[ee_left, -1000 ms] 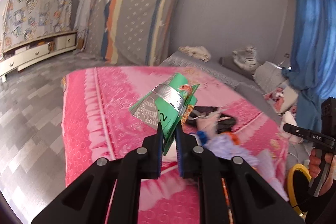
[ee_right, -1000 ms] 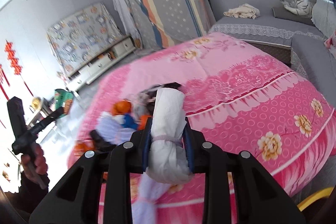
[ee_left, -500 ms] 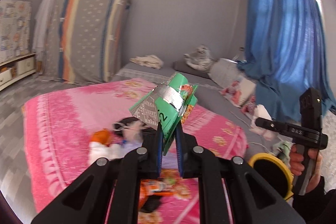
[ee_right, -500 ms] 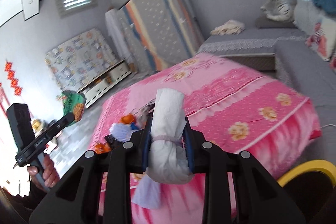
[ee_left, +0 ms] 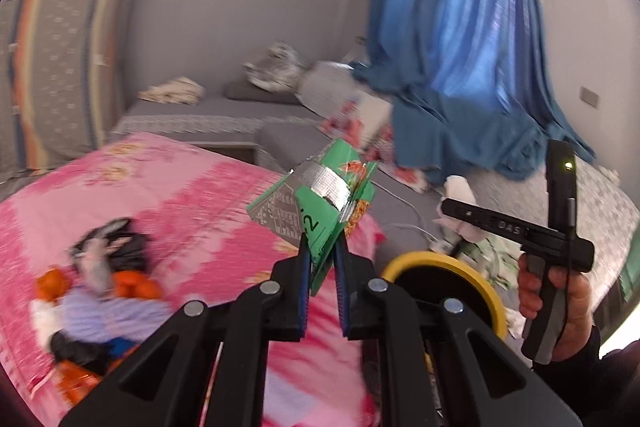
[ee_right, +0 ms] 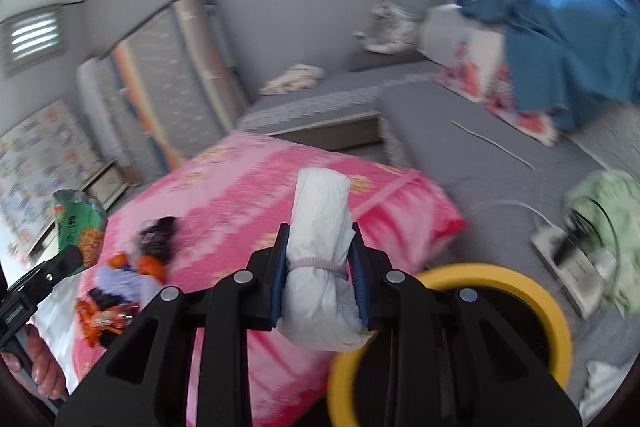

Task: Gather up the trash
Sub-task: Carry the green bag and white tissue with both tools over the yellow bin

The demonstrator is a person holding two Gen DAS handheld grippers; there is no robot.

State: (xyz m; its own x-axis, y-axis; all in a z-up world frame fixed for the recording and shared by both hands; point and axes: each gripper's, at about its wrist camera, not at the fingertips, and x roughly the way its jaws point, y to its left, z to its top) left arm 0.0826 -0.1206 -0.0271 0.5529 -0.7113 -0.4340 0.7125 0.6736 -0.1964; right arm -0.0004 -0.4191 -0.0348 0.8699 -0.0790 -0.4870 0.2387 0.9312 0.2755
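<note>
Left wrist view
- Left gripper (ee_left: pixel 322 259): clamped on the lower corner of a green snack wrapper (ee_left: pixel 320 203); most of the wrapper stands up and forward of the tips.
- Why held so: a pinch on one corner suffices for a flat, light foil; judged a carry hold for dropping it in.
- Bin (ee_left: pixel 486 285): yellow rim, dark inside, on the floor just right of the gripper and partly hidden behind its right finger. The wrapper is above and left of the opening, not yet over it.
- Right gripper (ee_left: pixel 452 207): seen side-on in a hand (ee_left: pixel 560 307), over the bin's far side; its tips and load are too blurred to read here.
- Remaining trash (ee_left: pixel 100 291): a heap (orange, black, lilac pieces) on the pink bed (ee_left: pixel 192 195), well apart from both grippers.

Right wrist view
- Right gripper (ee_right: pixel 320 273): closed around the waist of a rolled white bundle (ee_right: pixel 322 251) tied with a thin band; the blue pads press its sides.
- Why held so: the grip at the band keeps the roll from unwinding, in my judgement.
- Bin (ee_right: pixel 524 291): rim directly below and right of the gripper; the bundle's lower end overlaps the rim's near edge.
- Left gripper: at the left edge, the green wrapper (ee_right: pixel 78 227) held at its tip.
- Step judged: carry to bin; release pending.
</note>
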